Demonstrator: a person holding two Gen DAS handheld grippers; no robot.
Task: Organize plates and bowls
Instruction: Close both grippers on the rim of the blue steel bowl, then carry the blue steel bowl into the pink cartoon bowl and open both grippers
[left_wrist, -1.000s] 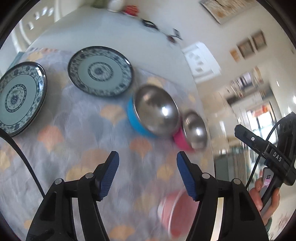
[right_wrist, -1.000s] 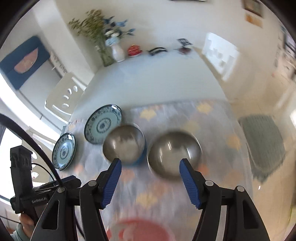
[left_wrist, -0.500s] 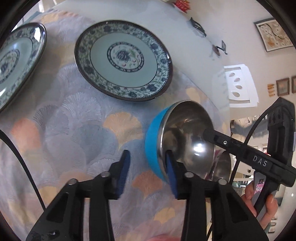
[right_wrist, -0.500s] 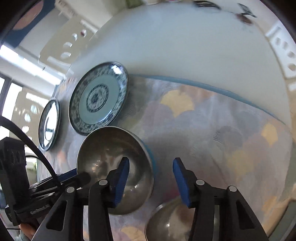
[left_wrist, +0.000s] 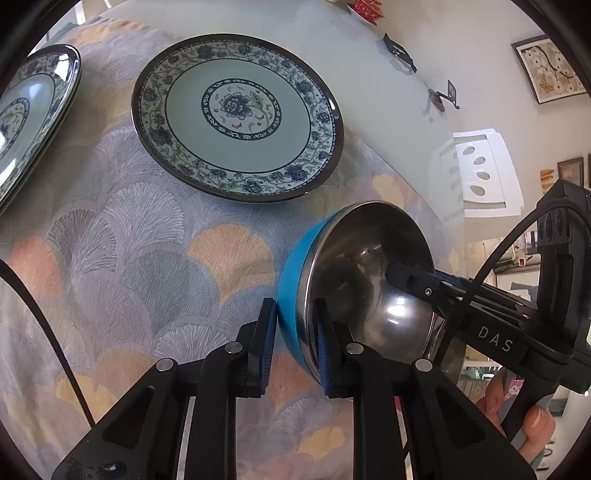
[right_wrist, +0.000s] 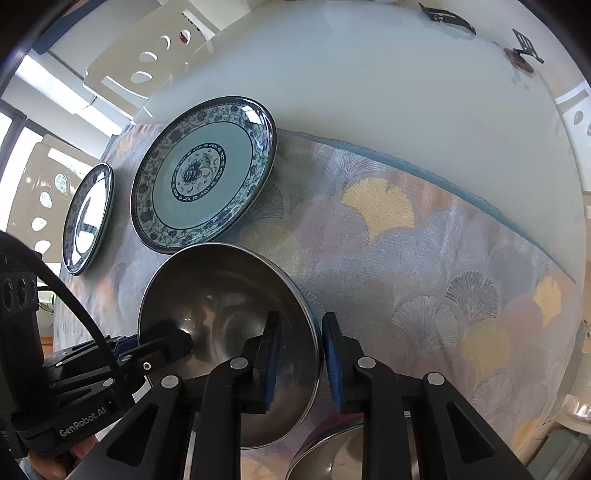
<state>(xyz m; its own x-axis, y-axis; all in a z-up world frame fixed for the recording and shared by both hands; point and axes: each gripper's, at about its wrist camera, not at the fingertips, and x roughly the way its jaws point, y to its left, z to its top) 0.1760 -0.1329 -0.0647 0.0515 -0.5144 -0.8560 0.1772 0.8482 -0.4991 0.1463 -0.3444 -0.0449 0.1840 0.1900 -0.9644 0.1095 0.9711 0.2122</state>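
Note:
A steel bowl with a blue outside sits on the patterned cloth. My left gripper is shut on its near rim, one finger outside and one inside. My right gripper is shut on the opposite rim of the same bowl. The right gripper also shows in the left wrist view, reaching into the bowl. Two blue-patterned plates lie beyond it: a near one and a far one.
A second steel bowl with a pink outside sits just behind the blue one on the right. The fan-patterned cloth covers a white table. White chairs stand around it. Small dark items lie at the far edge.
Both grippers have moved in on the blue bowl and closed onto its rim from opposite sides. The pink-sided bowl has dropped mostly out of view.

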